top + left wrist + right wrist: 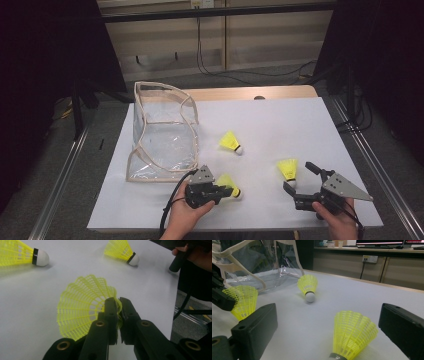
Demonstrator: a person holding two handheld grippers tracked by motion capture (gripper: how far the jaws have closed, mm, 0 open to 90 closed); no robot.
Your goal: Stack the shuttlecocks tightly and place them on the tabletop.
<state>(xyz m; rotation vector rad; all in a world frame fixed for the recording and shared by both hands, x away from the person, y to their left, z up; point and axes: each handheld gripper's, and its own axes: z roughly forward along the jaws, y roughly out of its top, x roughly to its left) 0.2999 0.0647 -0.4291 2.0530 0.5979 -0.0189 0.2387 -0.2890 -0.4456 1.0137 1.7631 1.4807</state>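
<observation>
The high view looks forward and down over the white table (280, 130). Each gripper view rides low, close above the tabletop (facing roughly toward each other), both sharing the middle shuttlecock (23, 254) (308, 287).

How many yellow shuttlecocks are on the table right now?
3. One shuttlecock lies mid-table beside the clear bag; one is pinched by its skirt in the left gripper; one stands between the right gripper's open jaws.
</observation>
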